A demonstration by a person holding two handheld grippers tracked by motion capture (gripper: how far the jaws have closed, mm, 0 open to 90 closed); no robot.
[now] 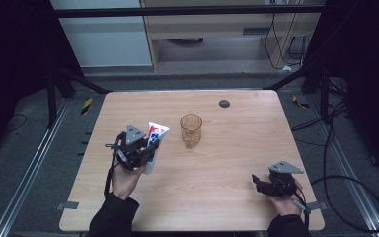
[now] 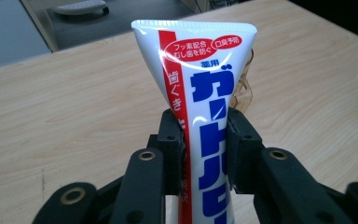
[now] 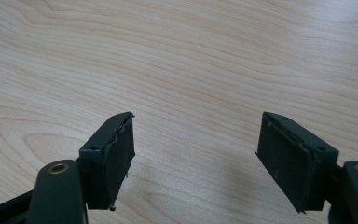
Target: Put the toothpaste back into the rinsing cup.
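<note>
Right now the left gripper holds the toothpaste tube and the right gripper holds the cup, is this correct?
Not quite. The left gripper does hold the toothpaste tube, but the right gripper holds nothing: the right gripper view shows its fingers open over bare table. The cup stands alone.

The left black two-jaw claw, topped by a grey three-cornered plate, sits in the person's left hand over the worktop's left half, jaws pressed against both sides of a white, red and blue toothpaste tube. The right black claw, held in the right hand near the worktop's front right corner, has jaws spread wide with nothing between.
</note>
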